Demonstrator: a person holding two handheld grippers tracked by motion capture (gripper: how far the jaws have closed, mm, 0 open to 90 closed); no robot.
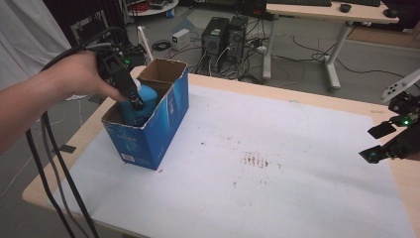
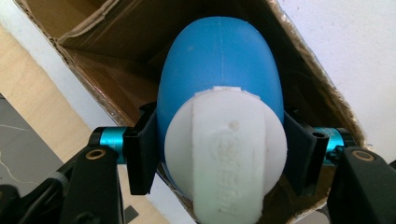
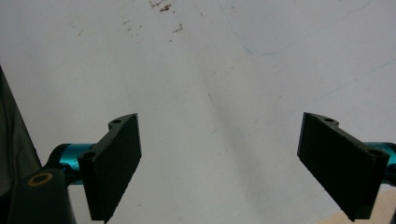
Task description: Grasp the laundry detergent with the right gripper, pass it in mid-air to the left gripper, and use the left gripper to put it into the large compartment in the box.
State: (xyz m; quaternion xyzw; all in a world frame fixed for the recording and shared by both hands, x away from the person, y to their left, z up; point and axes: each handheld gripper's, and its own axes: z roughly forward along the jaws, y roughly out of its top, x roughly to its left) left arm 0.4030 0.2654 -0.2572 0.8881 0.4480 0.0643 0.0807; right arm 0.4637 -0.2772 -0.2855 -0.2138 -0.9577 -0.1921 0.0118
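A blue bottle (image 2: 219,70) with a white cap (image 2: 226,154) hangs cap-up inside an open blue cardboard box (image 1: 166,119) at the table's left. My left gripper (image 1: 132,95) reaches down into the box and is shut on the bottle (image 1: 148,101) near its cap; both black pads (image 2: 144,151) press its sides. Brown box walls (image 2: 88,28) surround the bottle. Over at the table's right edge my right gripper (image 1: 380,143) hovers above the white sheet, its jaws wide apart with nothing between them (image 3: 219,163).
A white sheet (image 1: 277,148) with brown smudges (image 1: 255,159) covers most of the wooden table (image 1: 327,99). The box flaps (image 1: 163,69) stand open. Thick black cables (image 1: 49,163) trail from my left gripper past the table's left edge. Desks and computer towers (image 1: 223,34) stand behind.
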